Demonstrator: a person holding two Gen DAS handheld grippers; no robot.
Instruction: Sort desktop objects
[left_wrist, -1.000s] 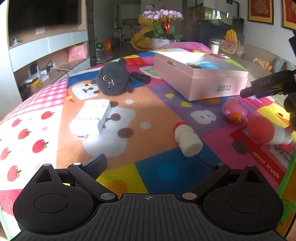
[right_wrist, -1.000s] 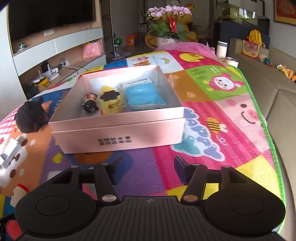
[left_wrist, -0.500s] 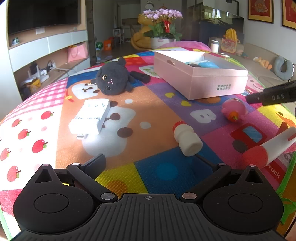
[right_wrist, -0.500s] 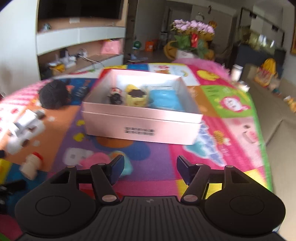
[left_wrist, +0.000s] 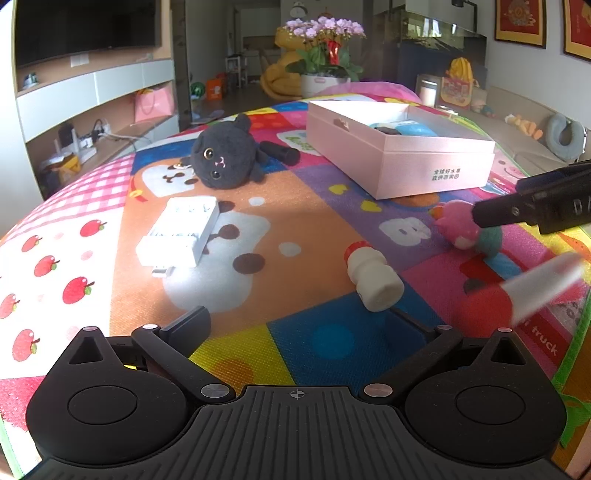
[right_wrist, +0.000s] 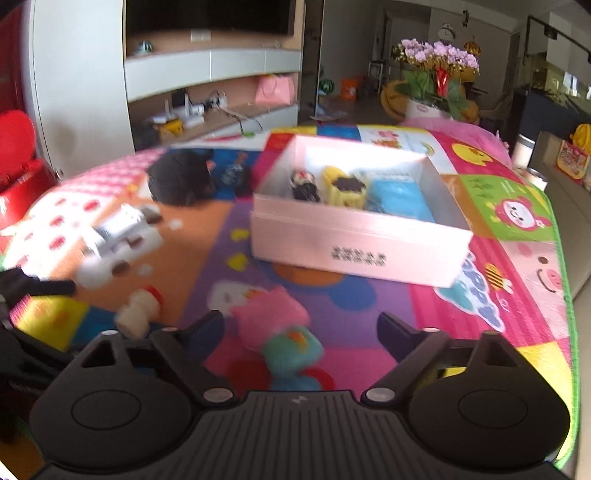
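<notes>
Both wrist cameras look forward and downward from low over the play mat's (left_wrist: 229, 280) near edge, the right one nearer the pink box (right_wrist: 354, 240), sharing the mat's middle, box and far room

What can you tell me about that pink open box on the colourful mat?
The pink box is a shallow rectangular carton, apparently cardboard, lidless, with small dark print on its near side. It sits flat on the play mat. Inside, in a row, lie a small dark figure, a yellow toy and a blue packet. Nothing grips it.
</notes>
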